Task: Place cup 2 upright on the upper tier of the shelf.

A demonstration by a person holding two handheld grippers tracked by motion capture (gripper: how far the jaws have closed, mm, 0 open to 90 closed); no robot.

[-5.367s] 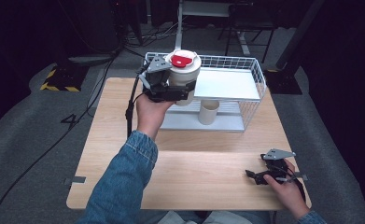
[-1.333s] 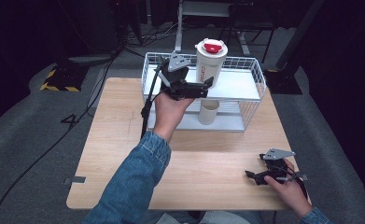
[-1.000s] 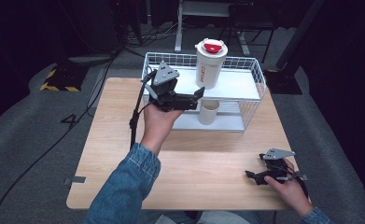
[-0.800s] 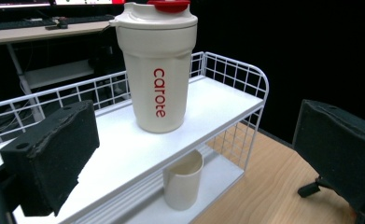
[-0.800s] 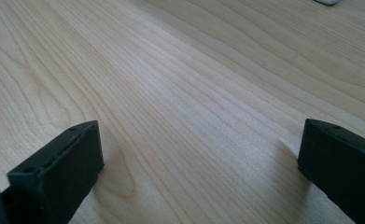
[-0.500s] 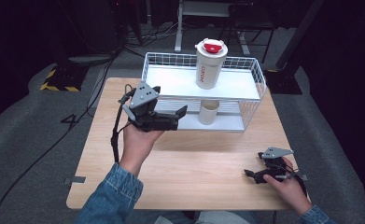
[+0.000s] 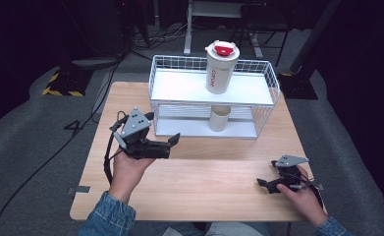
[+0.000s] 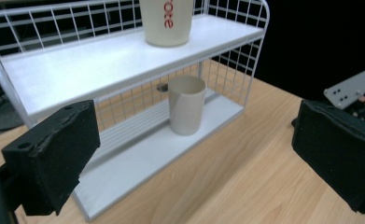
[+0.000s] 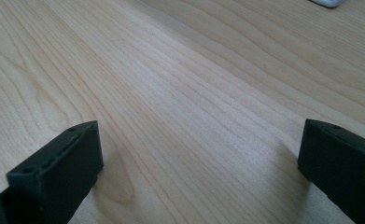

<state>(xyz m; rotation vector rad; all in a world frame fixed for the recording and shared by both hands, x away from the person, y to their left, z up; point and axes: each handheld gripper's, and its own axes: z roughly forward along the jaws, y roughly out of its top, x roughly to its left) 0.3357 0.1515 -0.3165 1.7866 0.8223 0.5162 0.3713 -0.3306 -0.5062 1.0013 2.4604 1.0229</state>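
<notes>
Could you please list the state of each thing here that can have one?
Lidded cup: upright on the rack's top shelf, lid on.
Open cup: upright on the bottom shelf, no lid.
Rack: standing on the table.
Left gripper: open, holding nothing.
Right gripper: open, low over the table.

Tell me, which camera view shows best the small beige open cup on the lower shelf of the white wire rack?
The left gripper view: the small beige open cup stands close and upright, its open rim and whole wall plain. In the high view the same cup is small, partly behind the upper shelf of the white wire rack. The right gripper view looks at the wooden table.
</notes>
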